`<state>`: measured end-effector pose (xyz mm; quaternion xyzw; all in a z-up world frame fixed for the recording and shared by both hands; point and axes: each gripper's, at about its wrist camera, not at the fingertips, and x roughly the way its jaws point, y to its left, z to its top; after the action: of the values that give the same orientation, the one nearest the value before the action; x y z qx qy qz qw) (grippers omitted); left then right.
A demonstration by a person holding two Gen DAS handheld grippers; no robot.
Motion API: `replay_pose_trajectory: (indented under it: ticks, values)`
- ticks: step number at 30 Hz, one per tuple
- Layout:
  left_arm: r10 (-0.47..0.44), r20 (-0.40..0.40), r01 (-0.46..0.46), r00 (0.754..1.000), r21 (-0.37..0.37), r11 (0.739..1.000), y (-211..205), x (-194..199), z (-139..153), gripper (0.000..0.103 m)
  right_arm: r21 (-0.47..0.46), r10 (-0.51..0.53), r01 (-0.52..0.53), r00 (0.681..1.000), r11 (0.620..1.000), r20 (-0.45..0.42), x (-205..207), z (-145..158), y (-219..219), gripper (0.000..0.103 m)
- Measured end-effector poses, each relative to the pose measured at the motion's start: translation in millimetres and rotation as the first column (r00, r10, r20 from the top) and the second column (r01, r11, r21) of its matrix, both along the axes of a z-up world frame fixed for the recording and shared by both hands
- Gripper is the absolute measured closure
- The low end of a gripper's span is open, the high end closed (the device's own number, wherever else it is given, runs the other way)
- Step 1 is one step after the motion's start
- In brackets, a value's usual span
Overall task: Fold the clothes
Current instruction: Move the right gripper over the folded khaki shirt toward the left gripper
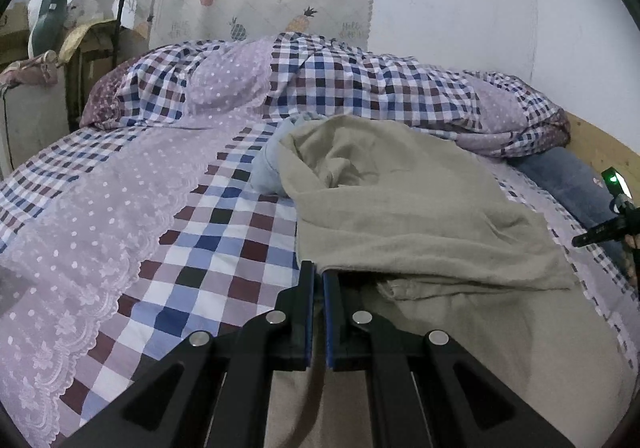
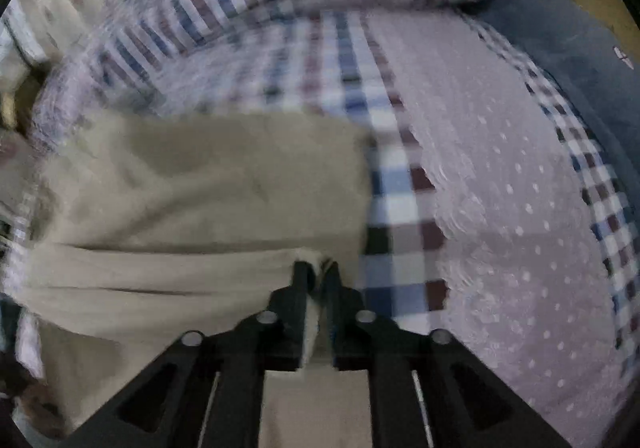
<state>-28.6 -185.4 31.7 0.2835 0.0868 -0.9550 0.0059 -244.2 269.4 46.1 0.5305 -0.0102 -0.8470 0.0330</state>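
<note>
A: What are the grippers doing?
B: The left gripper (image 1: pixel 319 274) has its fingers closed on the near edge of the beige garment (image 1: pixel 420 208). The right gripper (image 2: pixel 316 268) pinches a fold of it too.
A: Where does the garment lie?
B: Spread on the checked bedsheet (image 1: pixel 224 232), with the rumpled duvet (image 1: pixel 360 88) behind it.

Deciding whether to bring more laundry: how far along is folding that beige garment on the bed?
Partly done: the beige garment already has one layer turned over itself. In hand: the left gripper and right gripper each pinch its edge. Left: more folds and smoothing, plus the blue garment underneath and the jeans.
</note>
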Motion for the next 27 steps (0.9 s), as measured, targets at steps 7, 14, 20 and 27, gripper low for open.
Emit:
replay_pose_trajectory:
  ticks: [7, 14, 20, 27]
  values:
    - [-0.002, 0.015, 0.001, 1.000, 0.036, 0.999, -3, -3, -4, 0.100, 0.184, 0.048, -0.015, 0.983, 0.983, -0.177, 16, 63, -42, 0.056]
    - [-0.005, 0.010, 0.004, 1.000, 0.088, 0.996, -7, 0, -5, 0.100, -0.016, 0.477, -0.493, 0.848, 0.870, -0.233, 47, 110, -225, 0.056]
    - [-0.015, 0.009, 0.013, 1.000, 0.138, 0.990, -13, 0, -9, 0.100, -0.043, 0.658, -0.672, 0.735, 0.740, -0.161, 41, 95, -366, 0.056]
    - [-0.022, 0.015, 0.019, 1.000, 0.173, 0.985, -17, -1, -11, 0.100, 0.019, 0.676, -0.676, 0.735, 0.736, -0.053, 7, 51, -449, 0.057]
